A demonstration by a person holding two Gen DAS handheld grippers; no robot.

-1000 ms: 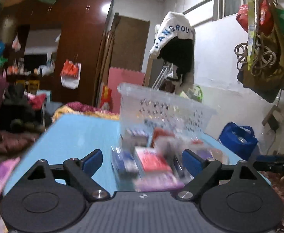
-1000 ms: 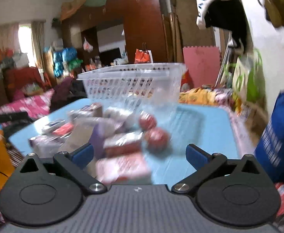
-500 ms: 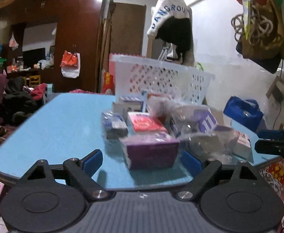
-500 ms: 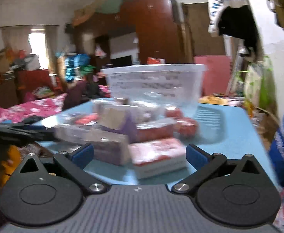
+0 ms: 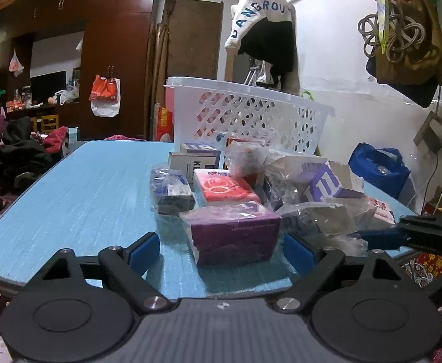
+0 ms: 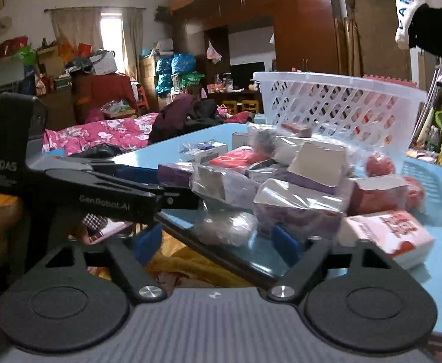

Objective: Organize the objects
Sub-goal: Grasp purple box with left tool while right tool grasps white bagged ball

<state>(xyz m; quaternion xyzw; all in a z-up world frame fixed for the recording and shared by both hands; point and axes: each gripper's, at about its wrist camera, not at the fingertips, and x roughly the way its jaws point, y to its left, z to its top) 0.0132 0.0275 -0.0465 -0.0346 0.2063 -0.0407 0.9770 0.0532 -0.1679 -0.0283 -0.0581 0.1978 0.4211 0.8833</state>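
A pile of plastic-wrapped boxes and packets lies on the blue table [image 5: 79, 193] in front of a white lattice basket [image 5: 245, 118]. My left gripper [image 5: 221, 254] is open, low at the table's near edge. A purple box in clear wrap [image 5: 236, 236] sits between its fingers, close to the right pad, with a clear gap at the left one. My right gripper [image 6: 218, 242] is at the table's corner, its jaws closing around a crumpled clear bag [image 6: 224, 227], and the pads do not press on it. The basket [image 6: 336, 112] stands behind the pile. Each gripper shows in the other's view: the left gripper [image 6: 166, 189], the right gripper [image 5: 384, 236].
A red-and-white box [image 6: 390, 236] lies at the pile's right, red round things [image 6: 379, 166] beyond it. A blue bag [image 5: 378, 172] sits on the floor by the white wall. Clothes, a pink bedspread [image 6: 100, 136] and a dark wardrobe [image 5: 115, 54] surround the table.
The left gripper sank toward the table and the purple box came between its fingers. The right gripper slid sideways to the table corner, and its jaws narrowed around the clear bag.
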